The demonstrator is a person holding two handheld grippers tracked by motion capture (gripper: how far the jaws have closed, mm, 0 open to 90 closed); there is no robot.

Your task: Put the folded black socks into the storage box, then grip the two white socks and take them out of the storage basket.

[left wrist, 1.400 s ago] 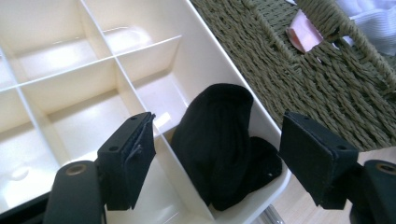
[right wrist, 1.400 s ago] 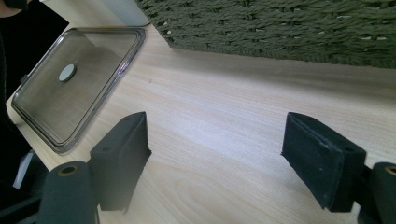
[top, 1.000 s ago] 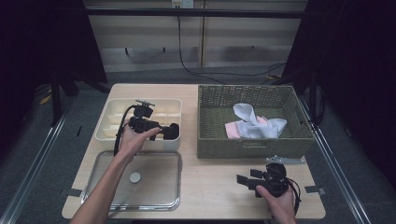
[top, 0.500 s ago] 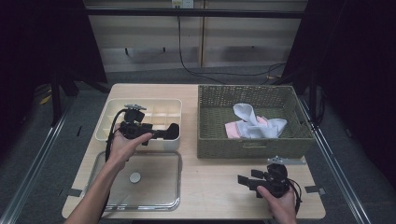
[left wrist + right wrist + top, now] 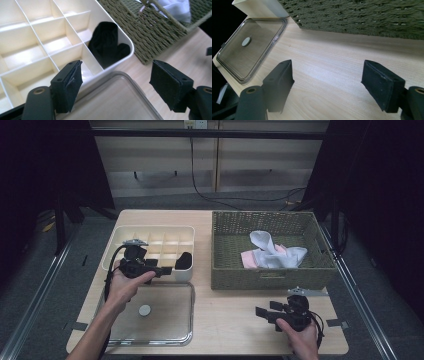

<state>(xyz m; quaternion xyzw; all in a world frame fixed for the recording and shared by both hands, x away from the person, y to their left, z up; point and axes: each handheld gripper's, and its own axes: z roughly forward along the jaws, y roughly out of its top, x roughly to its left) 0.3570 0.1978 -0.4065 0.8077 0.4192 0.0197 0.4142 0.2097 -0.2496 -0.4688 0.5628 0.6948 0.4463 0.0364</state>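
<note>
Forearm angled up from the desk's near edge, your left hand carries the left hand-held gripper [image 5: 162,270] above the near rim of the cream divided tray [image 5: 150,236], jaws pointing right. Its jaws stand wide apart with nothing between them. Just beyond them, the black sock [image 5: 107,46] lies bunched in the tray's near right compartment, leaning on the tray wall, apart from both pads. Below the gripper, a clear lid [image 5: 165,320] lies flat on the desk [image 5: 230,320], just beside the tray. To the tray's right stands a woven basket [image 5: 270,277], holding white and pink cloths [image 5: 272,252]. Your right hand rests low near the desk's front edge, holding the right hand-held gripper [image 5: 261,311] in front of the basket, jaws spread and empty over bare wood.
</note>
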